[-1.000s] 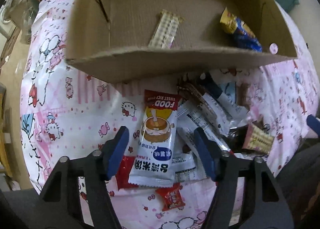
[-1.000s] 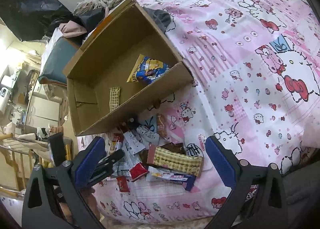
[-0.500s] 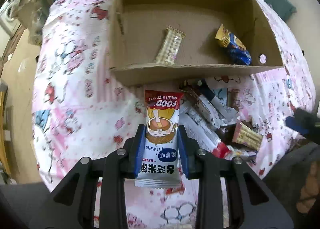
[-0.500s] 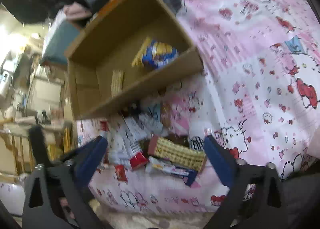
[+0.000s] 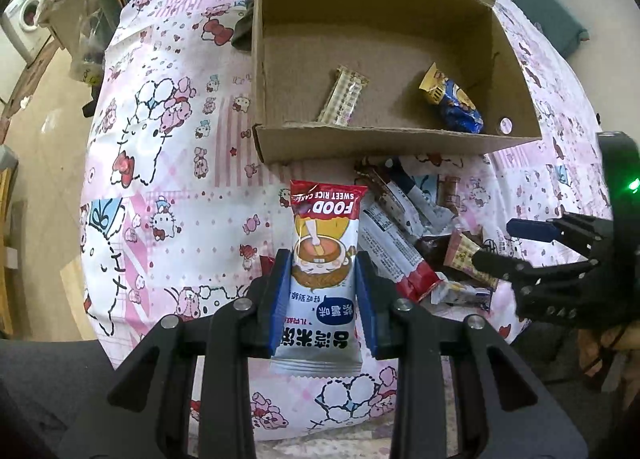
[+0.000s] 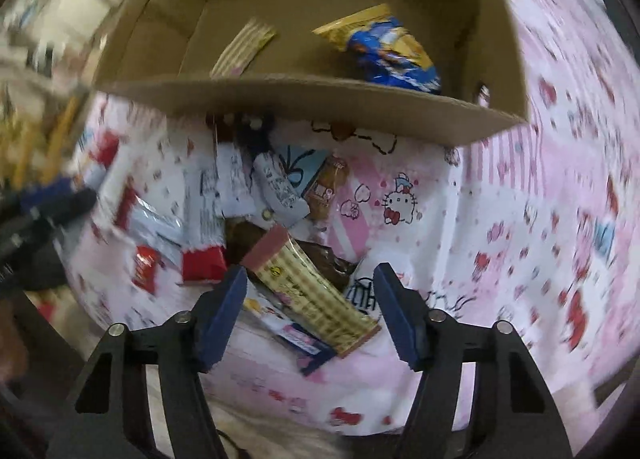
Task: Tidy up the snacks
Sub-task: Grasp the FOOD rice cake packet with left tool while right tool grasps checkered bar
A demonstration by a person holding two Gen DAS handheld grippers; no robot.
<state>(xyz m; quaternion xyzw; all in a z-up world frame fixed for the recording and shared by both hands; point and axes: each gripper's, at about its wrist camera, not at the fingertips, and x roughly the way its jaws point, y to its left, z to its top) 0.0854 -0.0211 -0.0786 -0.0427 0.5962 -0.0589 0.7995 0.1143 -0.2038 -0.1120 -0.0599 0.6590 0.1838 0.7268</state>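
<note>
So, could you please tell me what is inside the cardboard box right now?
The cardboard box holds two snacks: a checkered wafer bar and a blue and yellow packet. The front wall hides the nearest strip of floor, so anything there is unseen.

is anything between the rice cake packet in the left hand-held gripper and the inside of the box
Only the cardboard box's near wall lies ahead of the rice cake packet held by the left hand-held gripper; the box top is open.

Washing machine [image 5: 25, 17] on beige floor [image 5: 40, 131]
</note>
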